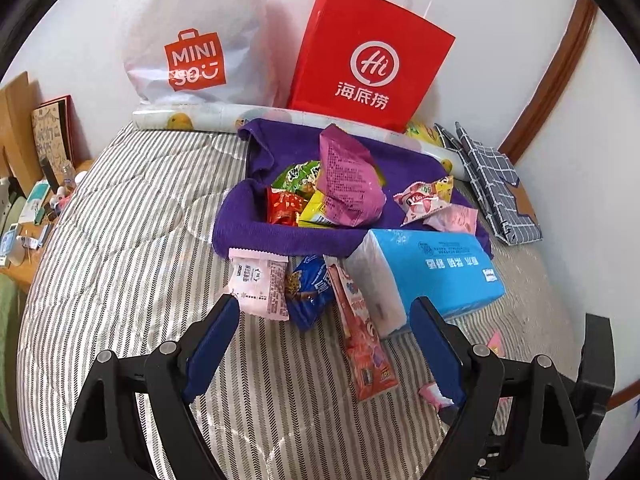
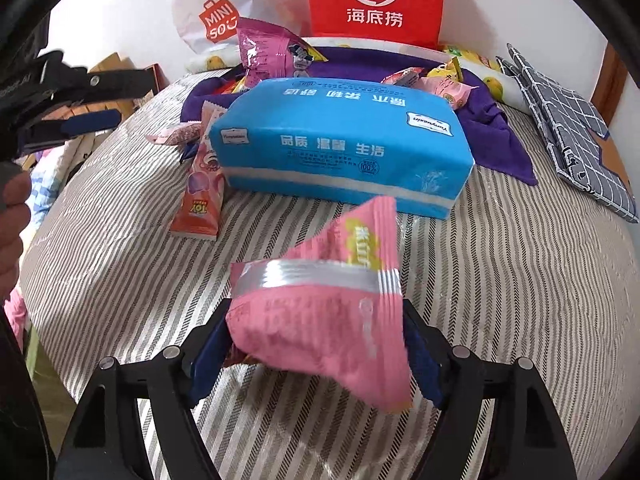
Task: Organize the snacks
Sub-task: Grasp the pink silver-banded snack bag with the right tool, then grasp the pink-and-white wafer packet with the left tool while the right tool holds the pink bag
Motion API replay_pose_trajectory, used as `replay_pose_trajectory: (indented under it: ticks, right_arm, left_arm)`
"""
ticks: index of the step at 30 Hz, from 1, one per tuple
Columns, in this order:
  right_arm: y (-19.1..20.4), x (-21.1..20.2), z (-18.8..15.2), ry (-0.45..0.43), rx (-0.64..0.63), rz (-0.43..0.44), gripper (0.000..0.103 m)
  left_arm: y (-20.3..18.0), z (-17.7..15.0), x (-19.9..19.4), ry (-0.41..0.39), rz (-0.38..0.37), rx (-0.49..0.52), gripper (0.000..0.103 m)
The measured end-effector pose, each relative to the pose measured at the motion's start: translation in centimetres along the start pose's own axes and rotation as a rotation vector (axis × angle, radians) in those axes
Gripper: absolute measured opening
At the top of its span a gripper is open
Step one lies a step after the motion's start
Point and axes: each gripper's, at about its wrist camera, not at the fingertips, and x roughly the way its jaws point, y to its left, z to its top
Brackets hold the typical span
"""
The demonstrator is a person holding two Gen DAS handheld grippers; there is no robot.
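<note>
Both tongs are seen pointed down at a striped bedcover (image 1: 132, 216). Between the blue pads of the right gripper (image 2: 320, 344) a pink snack packet (image 2: 320, 320) is seen, blurred; its sides lie against both pads, though whether it is gripped or let go cannot be told. The left gripper (image 1: 324, 320) is held released, with nothing between its pads, above a white-and-pink packet (image 1: 260, 284), a dark blue packet (image 1: 310, 292) and a long orange-red packet (image 1: 362, 344), which are laid side by side on the cover. Just beside these a blue tissue pack (image 1: 436, 272) is set, touching the near edge of a purple cloth (image 1: 280, 236). On the cloth a heap of snacks is gathered (a magenta bag (image 1: 348, 180) standing over green, red and yellow packets), and two smaller pink-and-white packets (image 1: 428, 200) are laid to its right. Behind the cloth, against the wall, a red paper bag (image 1: 368, 56) and a white plastic bag (image 1: 192, 36) are stood upright. A folded grey checked fabric (image 1: 492, 188) is placed at the right edge of the bed. A cluttered wooden shelf (image 1: 24, 208) is seen at the far left
</note>
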Motion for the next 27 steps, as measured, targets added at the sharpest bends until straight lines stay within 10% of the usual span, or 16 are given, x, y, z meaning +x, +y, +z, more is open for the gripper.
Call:
replay_pose_trajectory:
  ticks: [6, 27]
  right_arm:
    - [0.1, -0.3, -0.1, -0.037, -0.004, 0.016, 0.060]
    - [-4.1, -4.4, 0.1, -0.159, 0.096, -0.061, 0.060]
  left_arm:
    - [0.0, -0.6, 1.0, 0.025, 0.003, 0.005, 0.086]
    - [3.7, 0.8, 4.7, 0.056, 0.183, -0.016, 0.073]
